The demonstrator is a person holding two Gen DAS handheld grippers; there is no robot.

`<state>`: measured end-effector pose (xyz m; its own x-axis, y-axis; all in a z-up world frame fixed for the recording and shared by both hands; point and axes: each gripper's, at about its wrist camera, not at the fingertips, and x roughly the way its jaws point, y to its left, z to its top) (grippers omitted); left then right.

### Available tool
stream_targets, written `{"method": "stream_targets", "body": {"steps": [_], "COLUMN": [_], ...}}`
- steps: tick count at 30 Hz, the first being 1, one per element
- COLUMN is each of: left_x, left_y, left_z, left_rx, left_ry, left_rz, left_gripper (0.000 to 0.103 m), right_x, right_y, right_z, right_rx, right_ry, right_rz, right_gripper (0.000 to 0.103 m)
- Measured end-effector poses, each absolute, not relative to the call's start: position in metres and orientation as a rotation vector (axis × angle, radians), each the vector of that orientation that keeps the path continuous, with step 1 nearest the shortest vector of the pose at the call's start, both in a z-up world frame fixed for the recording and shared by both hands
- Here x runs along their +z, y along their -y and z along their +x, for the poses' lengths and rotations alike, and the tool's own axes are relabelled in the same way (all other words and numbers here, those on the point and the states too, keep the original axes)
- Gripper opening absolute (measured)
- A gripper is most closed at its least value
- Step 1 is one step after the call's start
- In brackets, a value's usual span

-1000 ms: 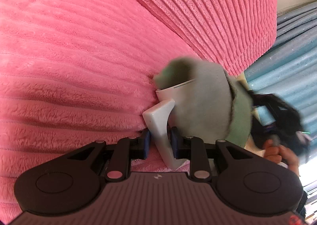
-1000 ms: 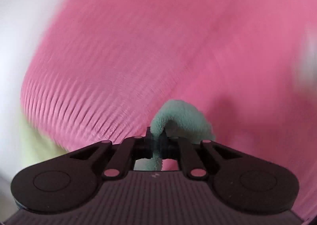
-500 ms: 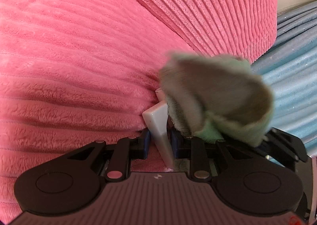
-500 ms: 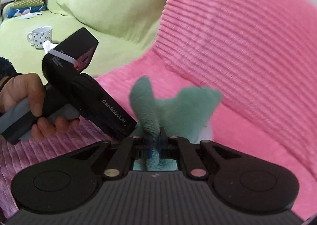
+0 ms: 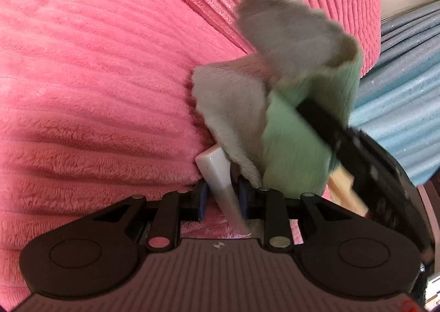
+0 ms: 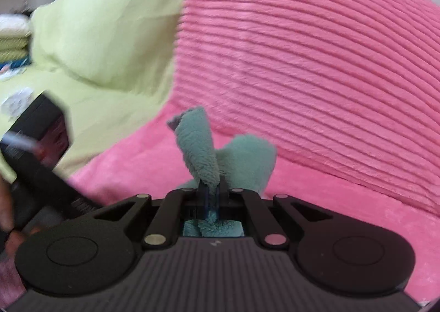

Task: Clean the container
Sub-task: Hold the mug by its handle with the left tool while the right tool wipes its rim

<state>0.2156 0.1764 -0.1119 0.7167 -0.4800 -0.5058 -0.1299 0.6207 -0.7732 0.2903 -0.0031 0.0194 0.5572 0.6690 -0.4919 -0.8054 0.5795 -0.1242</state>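
In the left wrist view my left gripper (image 5: 221, 192) is shut on the white handle of a container (image 5: 218, 174); the rest of the container is hidden behind a green cloth (image 5: 286, 108). The cloth covers it from the right, and the black body of the other gripper (image 5: 357, 152) pushes in behind the cloth. In the right wrist view my right gripper (image 6: 211, 196) is shut on the same green cloth (image 6: 220, 160), which bunches up past the fingertips. The container does not show in this view.
A ribbed pink cushion (image 5: 96, 78) and pink blanket fill the background. Blue corrugated panels (image 5: 398, 97) stand at the right. In the right wrist view a lime-green pillow (image 6: 110, 37) lies at the left, and the left gripper's black body (image 6: 38, 152) with a hand on it sits low left.
The cloth has moved over the container and spread upward, now hiding its body. The right gripper swung round and closed in on the left one. The left gripper stayed put.
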Motion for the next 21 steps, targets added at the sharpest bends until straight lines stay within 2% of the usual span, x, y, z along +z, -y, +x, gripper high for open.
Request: {"method": "stream_targets", "body": {"steps": [6, 11, 17, 21], "left_x": [-0.112, -0.112, -0.111, -0.112], "left_y": [-0.174, -0.172, -0.174, -0.176], "left_z": [0.216, 0.217, 0.22, 0.219], "left_rx": [-0.223, -0.221, -0.214, -0.213], "left_ry": [-0.769, -0.77, -0.778, -0.778], "left_rz": [-0.891, -0.89, -0.867, -0.873], "left_gripper": [0.034, 0.033, 0.03, 0.032], "right_x": [0.015, 0.017, -0.003, -0.004], "right_y": [0.037, 0.049, 0.069, 0.079], "right_z": [0.332, 0.351, 0.359, 0.339], "right_rx": [0.877, 0.852, 0.792, 0.68], "right_ry": [-0.534, -0.642, -0.807, -0.823], "right_rz": [-0.123, -0.063, -0.134, -0.318], "right_gripper": [0.004, 0.005, 0.006, 0.005]}}
